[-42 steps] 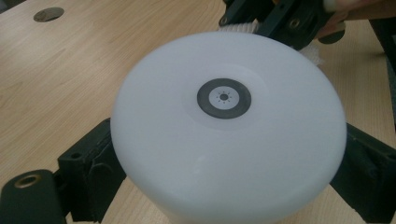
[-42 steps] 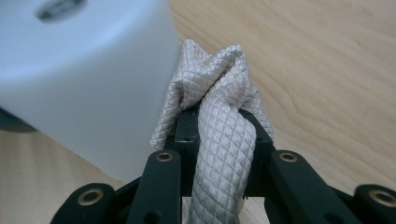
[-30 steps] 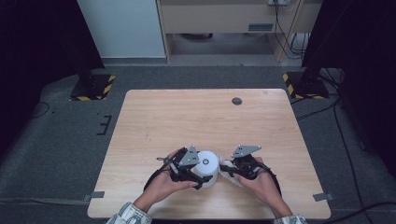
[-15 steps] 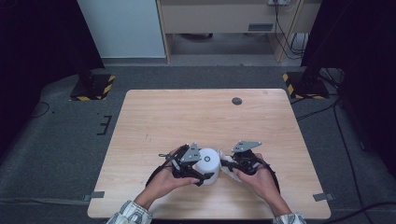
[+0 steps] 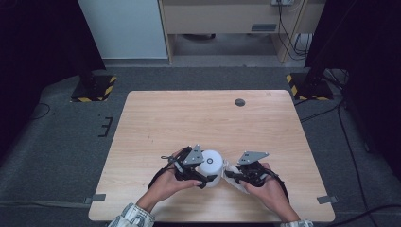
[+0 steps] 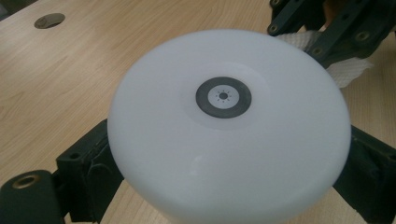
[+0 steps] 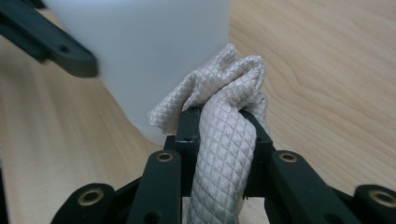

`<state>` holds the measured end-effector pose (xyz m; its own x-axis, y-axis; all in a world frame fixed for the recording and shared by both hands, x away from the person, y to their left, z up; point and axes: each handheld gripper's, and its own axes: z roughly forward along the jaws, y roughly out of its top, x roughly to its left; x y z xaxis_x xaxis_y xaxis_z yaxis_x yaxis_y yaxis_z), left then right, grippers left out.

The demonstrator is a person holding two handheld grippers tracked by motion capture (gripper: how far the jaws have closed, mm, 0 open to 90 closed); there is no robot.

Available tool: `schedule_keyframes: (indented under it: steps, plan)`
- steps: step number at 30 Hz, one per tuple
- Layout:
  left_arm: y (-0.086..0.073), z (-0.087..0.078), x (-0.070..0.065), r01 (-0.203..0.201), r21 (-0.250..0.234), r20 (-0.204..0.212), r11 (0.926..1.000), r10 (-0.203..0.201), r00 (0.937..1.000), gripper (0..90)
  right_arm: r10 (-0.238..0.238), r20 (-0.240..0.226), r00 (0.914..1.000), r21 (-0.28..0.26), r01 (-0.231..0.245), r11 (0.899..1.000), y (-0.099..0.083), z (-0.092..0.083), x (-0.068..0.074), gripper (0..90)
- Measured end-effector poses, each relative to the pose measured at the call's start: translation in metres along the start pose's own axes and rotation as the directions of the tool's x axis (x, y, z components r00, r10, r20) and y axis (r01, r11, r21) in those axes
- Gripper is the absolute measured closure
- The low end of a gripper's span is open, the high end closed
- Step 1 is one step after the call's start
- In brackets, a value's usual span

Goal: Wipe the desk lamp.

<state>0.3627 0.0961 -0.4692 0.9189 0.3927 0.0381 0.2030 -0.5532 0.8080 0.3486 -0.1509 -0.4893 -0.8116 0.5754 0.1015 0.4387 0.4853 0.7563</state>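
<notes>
A white cup (image 5: pixel 209 161) stands upside down near the table's front edge, its flat base with a small grey ring (image 6: pixel 223 96) facing up. My left gripper (image 5: pixel 206 171) is shut on the cup (image 6: pixel 229 135), one jaw on each side of its wall. My right gripper (image 5: pixel 231 174) sits just right of the cup and is shut on a bunched, quilted paper towel (image 7: pixel 224 140). The towel's free end presses against the cup's side (image 7: pixel 154 56). From the left gripper view the towel (image 6: pixel 348 70) and the right gripper (image 6: pixel 327 28) lie behind the cup.
A dark round hole (image 5: pixel 240 102) sits in the wooden table (image 5: pixel 198 118) near its far edge. Two stands with yellow-black striped bases (image 5: pixel 92 90) (image 5: pixel 307 87) flank the far corners on the floor. A cabinet (image 5: pixel 227 19) lies beyond.
The right gripper with the towel has shifted slightly against the cup's side. The left gripper and cup have stayed in place.
</notes>
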Motion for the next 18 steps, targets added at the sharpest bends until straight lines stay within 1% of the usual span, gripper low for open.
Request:
schedule_keyframes:
  steps: [1, 3, 5, 7, 8, 9, 11, 13, 15, 16, 17, 18]
  plan:
    - [0.0, 0.0, 0.0, 0.0, 0.002, 0.001, 1.0, 0.0, 1.0, 7.1, 0.002, -0.005, 1.0, -0.013, -0.002, 1.0, 0.001, -0.004, 0.002, 73.4]
    - [0.0, 0.0, 0.0, 0.0, 0.003, 0.001, 1.0, 0.0, 1.0, 7.1, 0.001, -0.008, 1.0, -0.061, -0.002, 0.998, 0.002, -0.012, 0.004, 73.4]
    - [0.0, 0.001, 0.0, 0.0, 0.003, 0.001, 1.0, 0.0, 1.0, 7.1, 0.01, -0.014, 0.9998, -0.115, -0.012, 0.993, 0.005, -0.019, 0.004, 73.4]
    - [0.001, 0.001, 0.0, 0.001, 0.003, 0.002, 1.0, -0.001, 1.0, 7.1, 0.024, -0.018, 0.9995, -0.17, -0.027, 0.985, 0.008, -0.024, 0.003, 73.4]
    - [0.001, 0.001, 0.0, 0.001, 0.003, 0.002, 1.0, -0.001, 1.0, 7.1, 0.022, -0.017, 0.9996, -0.175, -0.025, 0.984, 0.009, -0.024, 0.002, 73.4]
    - [0.001, 0.002, 0.0, 0.001, 0.002, 0.002, 1.0, -0.001, 1.0, 7.1, 0.022, -0.014, 0.9997, -0.17, -0.024, 0.985, 0.009, -0.022, 0.002, 73.4]
    - [0.001, 0.002, 0.0, 0.002, 0.002, 0.002, 1.0, -0.002, 1.0, 7.1, 0.024, -0.007, 0.9997, -0.143, -0.025, 0.989, 0.007, -0.018, 0.0, 73.3]
    - [0.001, 0.002, 0.0, 0.001, 0.003, 0.001, 1.0, -0.001, 1.0, 7.1, 0.023, 0.003, 0.9997, -0.091, -0.023, 0.996, 0.005, -0.01, -0.001, 73.3]
    - [0.001, 0.002, 0.0, 0.002, 0.003, 0.001, 1.0, -0.002, 1.0, 7.1, 0.029, 0.006, 0.9996, -0.037, -0.029, 0.999, 0.001, -0.003, -0.002, 73.3]
    - [0.001, 0.002, 0.0, 0.003, 0.003, 0.0, 1.0, -0.003, 1.0, 7.1, 0.022, 0.008, 0.9997, -0.01, -0.022, 1.0, -0.001, 0.0, -0.001, 73.4]
    - [0.001, 0.002, 0.0, 0.003, 0.004, 0.0, 1.0, -0.003, 1.0, 7.1, 0.016, 0.005, 0.9999, 0.007, -0.017, 1.0, -0.003, 0.0, 0.0, 73.4]
    - [0.001, 0.002, 0.0, 0.003, 0.004, 0.0, 1.0, -0.003, 1.0, 7.1, 0.014, 0.003, 0.9999, 0.012, -0.014, 1.0, -0.005, 0.0, 0.001, 73.4]
